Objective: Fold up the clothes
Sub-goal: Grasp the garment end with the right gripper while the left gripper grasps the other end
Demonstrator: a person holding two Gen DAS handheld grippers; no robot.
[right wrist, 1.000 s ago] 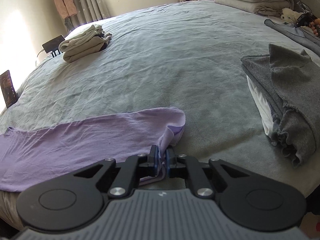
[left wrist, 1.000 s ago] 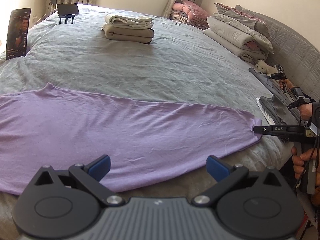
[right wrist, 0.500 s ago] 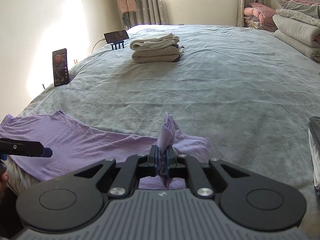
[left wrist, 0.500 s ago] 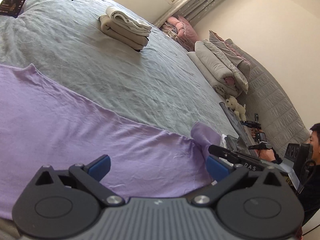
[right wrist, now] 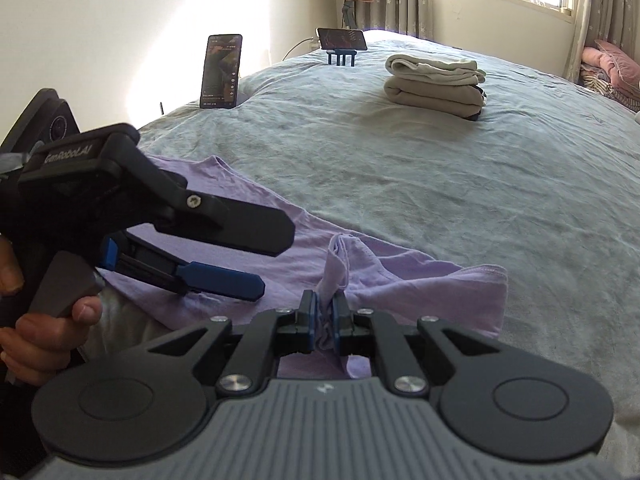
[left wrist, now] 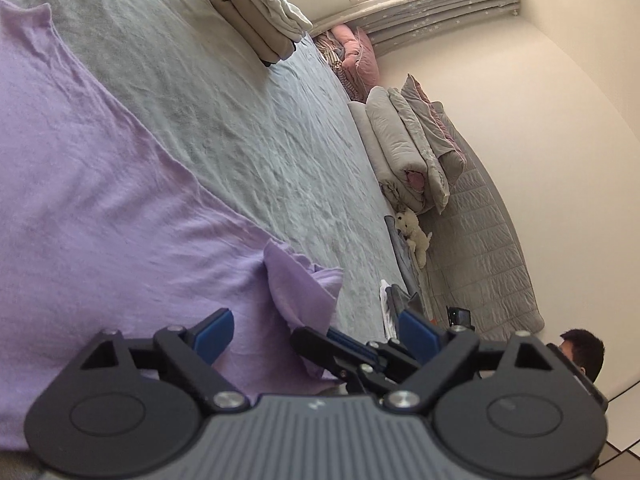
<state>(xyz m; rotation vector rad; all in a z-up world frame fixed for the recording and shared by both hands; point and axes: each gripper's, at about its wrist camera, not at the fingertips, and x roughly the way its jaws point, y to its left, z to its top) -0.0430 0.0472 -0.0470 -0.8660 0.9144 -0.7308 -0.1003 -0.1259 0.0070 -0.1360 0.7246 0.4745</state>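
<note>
A lilac garment [left wrist: 100,200] lies spread along the near edge of the grey bed [left wrist: 248,128]. My right gripper [right wrist: 324,320] is shut on a bunched corner of the lilac garment [right wrist: 400,276], lifted and folded back over the rest. In the left wrist view, the right gripper [left wrist: 320,344] pokes in between my left gripper's spread fingers with that corner standing up. My left gripper [left wrist: 316,328] is open and tilted, holding nothing. In the right wrist view, the left gripper [right wrist: 268,260] hovers just left of the pinched corner, with a hand [right wrist: 40,340] on its grip.
A folded beige stack [right wrist: 436,84] sits mid-bed. Two phones on stands [right wrist: 220,72] [right wrist: 342,40] stand at the far left edge. Folded quilts [left wrist: 408,148], a plush toy [left wrist: 412,236] and grey clothes [left wrist: 396,300] line the headboard side. A person's head [left wrist: 582,354] shows low at the right.
The right gripper has carried the garment's corner leftward over the cloth, up to the left gripper. The left gripper has rolled sideways and stays open.
</note>
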